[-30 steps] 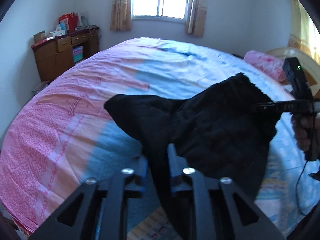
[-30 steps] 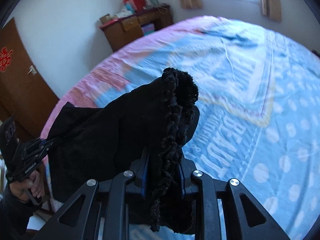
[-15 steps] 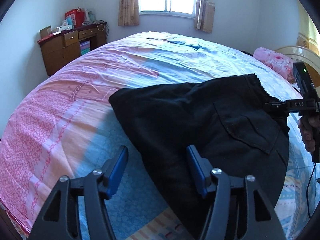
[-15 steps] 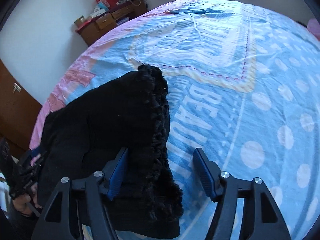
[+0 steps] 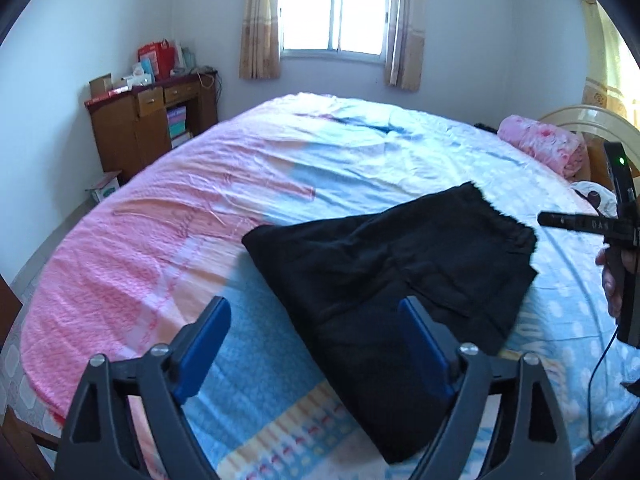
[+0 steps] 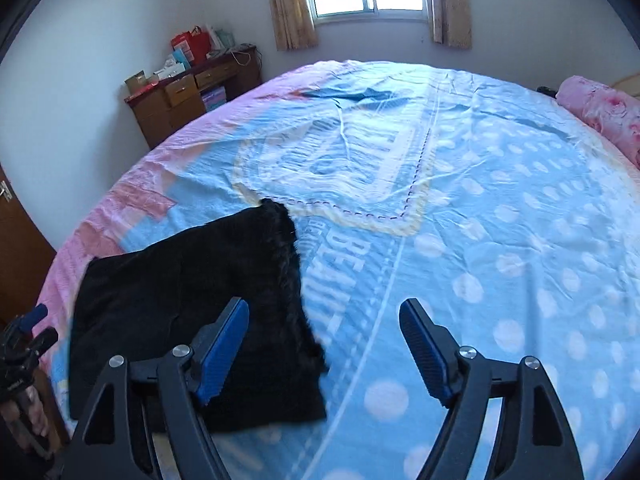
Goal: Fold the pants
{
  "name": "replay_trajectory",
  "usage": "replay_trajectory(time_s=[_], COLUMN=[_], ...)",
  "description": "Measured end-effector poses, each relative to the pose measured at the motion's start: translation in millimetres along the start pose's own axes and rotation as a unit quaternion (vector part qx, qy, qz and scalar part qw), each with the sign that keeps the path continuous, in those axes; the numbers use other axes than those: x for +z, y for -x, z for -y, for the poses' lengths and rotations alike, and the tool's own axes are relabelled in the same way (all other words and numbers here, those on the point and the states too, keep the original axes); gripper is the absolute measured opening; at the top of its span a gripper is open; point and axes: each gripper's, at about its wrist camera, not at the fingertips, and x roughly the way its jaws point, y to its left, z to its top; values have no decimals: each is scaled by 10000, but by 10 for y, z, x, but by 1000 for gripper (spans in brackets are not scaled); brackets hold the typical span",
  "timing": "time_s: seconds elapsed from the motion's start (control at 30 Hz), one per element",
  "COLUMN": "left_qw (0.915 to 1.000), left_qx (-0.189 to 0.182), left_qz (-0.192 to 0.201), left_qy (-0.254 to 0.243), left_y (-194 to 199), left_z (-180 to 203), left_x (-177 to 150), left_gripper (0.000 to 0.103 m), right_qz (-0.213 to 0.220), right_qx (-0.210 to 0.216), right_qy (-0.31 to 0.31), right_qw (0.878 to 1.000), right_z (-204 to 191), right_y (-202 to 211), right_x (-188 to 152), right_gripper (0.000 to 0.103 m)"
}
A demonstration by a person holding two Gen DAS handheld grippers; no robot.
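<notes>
The black pants [image 5: 384, 280] lie folded flat on the bed near its front edge; they also show in the right wrist view [image 6: 192, 312]. My left gripper [image 5: 316, 336] is open and empty, raised above the pants' near left end. My right gripper [image 6: 324, 344] is open and empty, raised above the fuzzy waistband edge [image 6: 292, 272]. The right gripper also shows at the right edge of the left wrist view [image 5: 580, 226].
The bed [image 6: 500, 208] has a pink and blue patterned sheet. A rolled pink blanket [image 5: 544, 146] lies at the far right. A wooden cabinet [image 5: 148, 124] with boxes stands by the left wall. A window [image 5: 336, 20] is behind. A door [image 6: 20, 256] is at left.
Both grippers, shut on the pants a second ago, have opened, let go and pulled back. The pants have dropped and now lie flat on the bed.
</notes>
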Motion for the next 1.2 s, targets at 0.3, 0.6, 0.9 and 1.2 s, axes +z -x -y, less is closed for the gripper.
replay_trajectory(time_s=[0.3, 0.6, 0.9, 1.2], left_qw=[9985, 9967, 9945, 9930], left_qx=[-276, -512, -630, -675], left_qz=[402, 599, 813, 959], left_qy=[-232, -193, -207, -124], left_y=[739, 997, 1191, 1323], left_z=[134, 202, 224, 203], left_x=[-224, -287, -292, -254], left_gripper=[97, 98, 100, 101], right_qz=[930, 1130, 1339, 1514], right_qx=[39, 72, -28, 13], right_qy=[-96, 72, 92, 346], right_qw=[9956, 9935, 9909, 9879], right_z=[-450, -847, -1037, -1246], right_y=[1062, 1458, 1721, 1979], right_x=[-733, -1140, -1251, -1313], right_gripper=[79, 79, 79, 79])
